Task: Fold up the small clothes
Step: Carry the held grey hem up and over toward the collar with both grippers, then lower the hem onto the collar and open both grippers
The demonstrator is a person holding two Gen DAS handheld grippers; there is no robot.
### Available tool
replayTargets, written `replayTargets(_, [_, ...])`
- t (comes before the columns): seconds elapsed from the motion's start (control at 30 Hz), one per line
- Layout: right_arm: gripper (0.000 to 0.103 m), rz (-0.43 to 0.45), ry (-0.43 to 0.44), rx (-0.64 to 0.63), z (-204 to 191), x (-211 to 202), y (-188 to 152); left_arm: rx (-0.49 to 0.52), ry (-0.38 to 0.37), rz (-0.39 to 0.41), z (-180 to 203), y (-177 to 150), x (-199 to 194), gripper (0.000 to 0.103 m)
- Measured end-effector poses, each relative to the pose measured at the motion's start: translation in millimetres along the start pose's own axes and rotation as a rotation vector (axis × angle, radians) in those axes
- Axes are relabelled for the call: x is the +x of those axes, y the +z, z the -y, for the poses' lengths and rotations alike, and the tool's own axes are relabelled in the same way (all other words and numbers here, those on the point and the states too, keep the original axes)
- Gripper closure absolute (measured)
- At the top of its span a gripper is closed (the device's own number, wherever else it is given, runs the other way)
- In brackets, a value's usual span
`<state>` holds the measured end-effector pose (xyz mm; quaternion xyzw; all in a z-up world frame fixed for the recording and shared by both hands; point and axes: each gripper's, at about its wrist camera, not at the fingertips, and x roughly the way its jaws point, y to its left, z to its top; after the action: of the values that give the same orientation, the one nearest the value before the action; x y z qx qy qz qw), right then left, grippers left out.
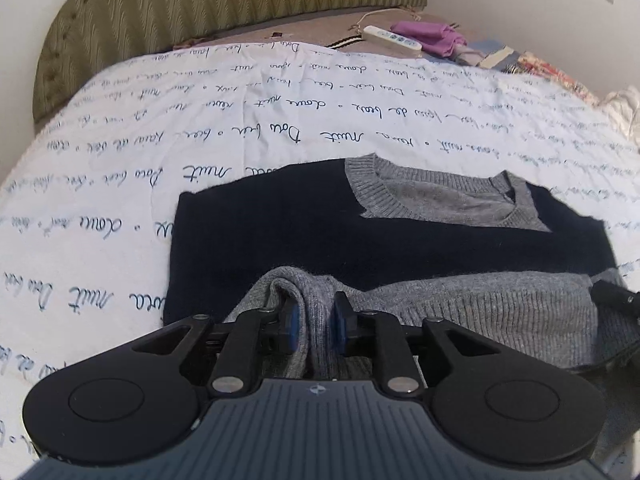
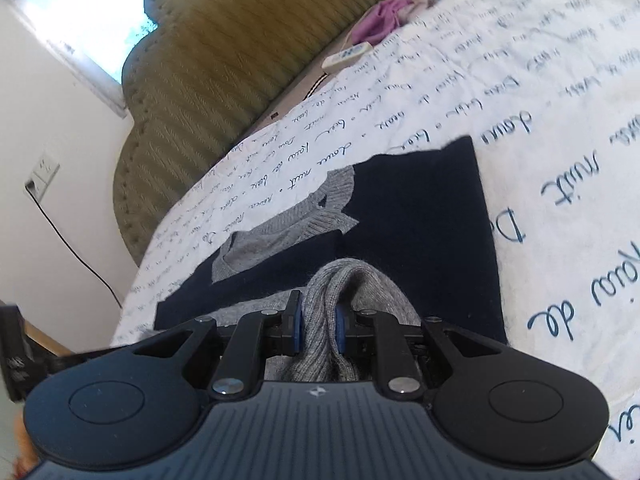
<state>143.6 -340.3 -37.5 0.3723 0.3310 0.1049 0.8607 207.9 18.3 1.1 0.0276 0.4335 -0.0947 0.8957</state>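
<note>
A small navy sweater vest (image 1: 360,236) with a grey ribbed collar (image 1: 440,196) lies on the white script-printed bedsheet (image 1: 160,140). Its grey ribbed hem (image 1: 480,308) is lifted and folded up over the navy body. My left gripper (image 1: 314,320) is shut on a bunched corner of the grey hem. My right gripper (image 2: 318,322) is shut on the other corner of the grey hem (image 2: 344,280), above the navy body (image 2: 420,232). The collar (image 2: 288,224) lies beyond it. The right gripper's finger shows at the left wrist view's right edge (image 1: 616,298).
An olive padded headboard (image 1: 200,8) stands behind the bed. A white power strip (image 1: 392,38) and a purple cloth (image 1: 432,36) lie near the far edge. A wall socket with a black cable (image 2: 40,180) and a window (image 2: 92,8) are on the left in the right wrist view.
</note>
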Motion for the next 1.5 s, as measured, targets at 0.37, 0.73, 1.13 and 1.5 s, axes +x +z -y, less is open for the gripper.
replayTargets(0.37, [0.040, -0.073, 0.023, -0.086, -7, -26, -21, -0.017, -0.040, 0.026, -18, -25, -28, 0.048])
replayTargets(0.73, [0.091, -0.025, 0.092, -0.086, -17, -31, -9, 0.004, -0.040, 0.064, -7, -3, -43, 0.092])
replayTargets(1.13, [0.094, 0.095, 0.053, -0.020, -16, 6, 59, -0.110, 0.061, 0.054, -22, 72, 18, 0.103])
replayTargets(1.5, [0.088, 0.118, -0.140, -0.052, 5, 23, 78, -0.162, 0.160, 0.049, -50, 77, 38, 0.059])
